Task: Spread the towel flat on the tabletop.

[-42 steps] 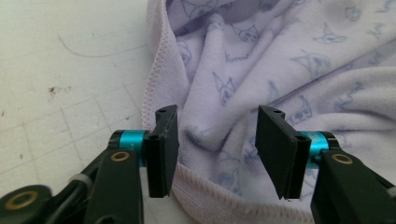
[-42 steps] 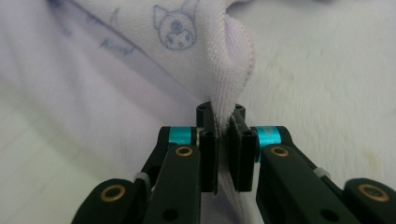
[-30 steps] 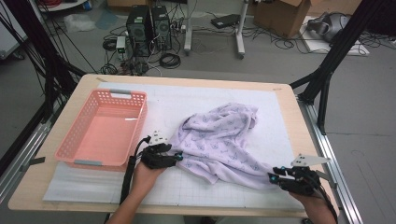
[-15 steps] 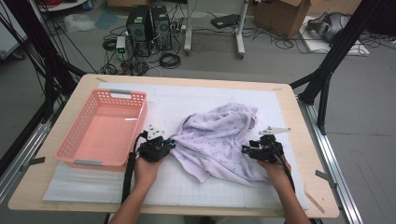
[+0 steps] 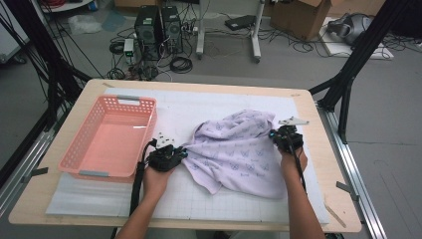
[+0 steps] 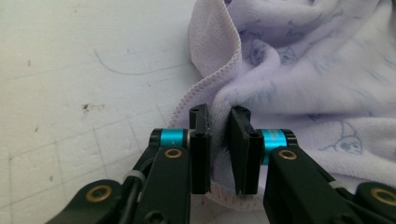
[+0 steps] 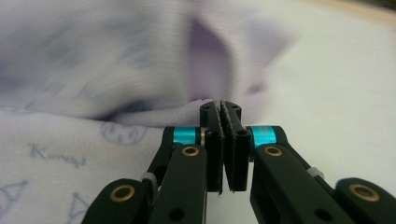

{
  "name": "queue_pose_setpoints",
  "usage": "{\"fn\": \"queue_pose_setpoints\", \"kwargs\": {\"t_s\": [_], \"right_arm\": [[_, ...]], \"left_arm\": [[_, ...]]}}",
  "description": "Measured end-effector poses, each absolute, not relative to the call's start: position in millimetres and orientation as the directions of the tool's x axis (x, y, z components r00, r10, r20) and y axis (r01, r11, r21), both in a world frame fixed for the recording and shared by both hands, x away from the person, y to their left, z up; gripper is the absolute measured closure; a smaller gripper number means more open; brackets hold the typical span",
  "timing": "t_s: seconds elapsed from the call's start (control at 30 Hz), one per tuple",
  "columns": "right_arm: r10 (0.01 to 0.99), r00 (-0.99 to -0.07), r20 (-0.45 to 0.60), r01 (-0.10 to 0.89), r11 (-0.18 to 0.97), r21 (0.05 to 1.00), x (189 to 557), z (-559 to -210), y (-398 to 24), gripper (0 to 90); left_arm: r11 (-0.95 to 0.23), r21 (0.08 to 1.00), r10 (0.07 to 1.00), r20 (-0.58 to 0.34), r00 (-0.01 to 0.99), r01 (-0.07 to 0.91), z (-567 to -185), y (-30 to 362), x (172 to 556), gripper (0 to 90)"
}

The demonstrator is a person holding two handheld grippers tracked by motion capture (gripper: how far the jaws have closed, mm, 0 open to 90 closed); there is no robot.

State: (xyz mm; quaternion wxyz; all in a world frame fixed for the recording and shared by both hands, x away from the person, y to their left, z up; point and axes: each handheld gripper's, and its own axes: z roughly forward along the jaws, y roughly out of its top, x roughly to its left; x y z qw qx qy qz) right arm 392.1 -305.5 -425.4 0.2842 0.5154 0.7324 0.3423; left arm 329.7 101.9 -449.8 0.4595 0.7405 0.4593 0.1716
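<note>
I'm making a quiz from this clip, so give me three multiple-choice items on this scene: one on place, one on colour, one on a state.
1. Where is the pink plastic basket?
A. left of the lilac printed towel
B. on the towel
C. on the floor

2. What colour are the bands on the left gripper?
A. red
B. turquoise
C. yellow

3. How are the right gripper's jaws?
A. wide open
B. pressed together
C. around the basket rim

Answers: 1 A, the high view shows the basket on the white table mat beside the towel; 2 B, seen behind both jaws; 3 B, no gap shows between the pads.
</note>
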Motion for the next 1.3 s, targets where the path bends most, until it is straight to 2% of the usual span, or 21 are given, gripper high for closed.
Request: {"fn": "queue_pose_setpoints", "kwargs": {"t_s": [0.07,0.13,0.2,0.3,0.4,0.43,0.47,0.53,0.63,0.7,0.83,1.2,1.23,1.3], "right_arm": [[0.975,-0.219,-0.047,0.543,0.162,0.824,395,-422,-314,88.1],[0.983,-0.178,-0.046,0.527,0.134,0.839,395,-420,-316,87.1],[0.981,-0.189,-0.051,0.523,0.144,0.840,394,-418,-314,82.2],[0.973,-0.225,-0.045,0.523,0.160,0.837,388,-416,-313,71.4],[0.964,-0.263,-0.019,0.504,0.155,0.850,375,-413,-316,63.4],[0.960,-0.280,-0.007,0.524,0.159,0.836,371,-413,-317,61.9],[0.957,-0.289,-0.023,0.550,0.186,0.814,368,-413,-317,61.8],[0.949,-0.313,-0.049,0.537,0.219,0.815,355,-414,-316,61.7],[0.931,-0.361,-0.049,0.533,0.249,0.808,338,-417,-317,59.3],[0.907,-0.420,-0.016,0.552,0.270,0.789,330,-421,-317,53.2],[0.869,-0.494,-0.036,0.543,0.341,0.767,310,-429,-315,52.6],[0.847,-0.530,0.024,0.560,0.329,0.760,285,-439,-318,48.3],[0.849,-0.528,0.030,0.567,0.326,0.757,285,-440,-318,48.1],[0.846,-0.531,0.045,0.578,0.323,0.750,286,-443,-318,47.5]], "left_arm": [[-0.150,0.845,0.824,-0.180,0.538,0.513,-449,101,329,65.6],[-0.154,0.845,0.801,-0.195,0.565,0.511,-448,99,327,55.7],[-0.181,0.844,0.782,-0.187,0.594,0.504,-446,96,323,46.8],[-0.207,0.846,0.762,-0.176,0.623,0.492,-441,93,315,41.4],[-0.202,0.851,0.752,-0.182,0.633,0.485,-436,96,307,39.4],[-0.207,0.851,0.746,-0.182,0.641,0.482,-434,97,305,39.4],[-0.215,0.850,0.741,-0.178,0.647,0.480,-433,98,302,39.4],[-0.226,0.851,0.732,-0.173,0.659,0.475,-430,101,296,39.3],[-0.258,0.852,0.713,-0.150,0.685,0.455,-425,104,285,39.6],[-0.285,0.852,0.686,-0.139,0.714,0.440,-424,103,278,40.0],[-0.311,0.847,0.663,-0.131,0.737,0.430,-427,95,272,40.1],[-0.435,0.793,0.597,-0.100,0.796,0.426,-449,40,279,34.8],[-0.441,0.789,0.585,-0.108,0.803,0.427,-450,36,279,37.0],[-0.469,0.790,0.590,-0.052,0.805,0.395,-451,31,275,38.0]]}}
